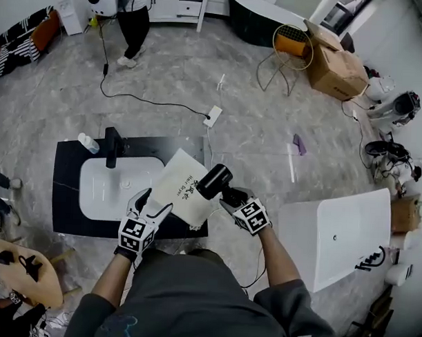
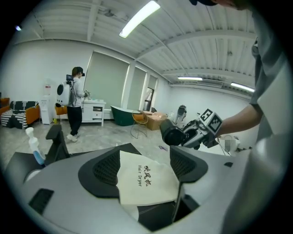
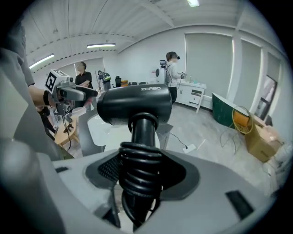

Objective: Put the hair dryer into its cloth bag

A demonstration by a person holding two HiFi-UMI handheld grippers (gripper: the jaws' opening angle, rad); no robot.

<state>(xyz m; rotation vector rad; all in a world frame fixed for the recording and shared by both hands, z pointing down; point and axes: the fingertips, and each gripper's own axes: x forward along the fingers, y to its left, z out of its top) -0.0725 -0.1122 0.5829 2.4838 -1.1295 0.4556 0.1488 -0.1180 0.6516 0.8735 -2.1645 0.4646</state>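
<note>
With the left tool (image 1: pixel 158 205) clenched on the flat bag (image 1: pixel 183 187) and the right tool (image 1: pixel 229 197) grasping the dryer (image 1: pixel 214 180) beside it, the bag's mouth may not open, blocking entry.

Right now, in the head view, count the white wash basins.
2. The left basin is set in the black countertop; the right basin stands apart at the person's right. Others may be hidden outside the frame.

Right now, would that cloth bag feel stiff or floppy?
Probably light and somewhat floppy: the cloth bag looks thin, yet it juts out fairly flat from the left gripper. It might fold when the hair dryer pushes in.
</note>
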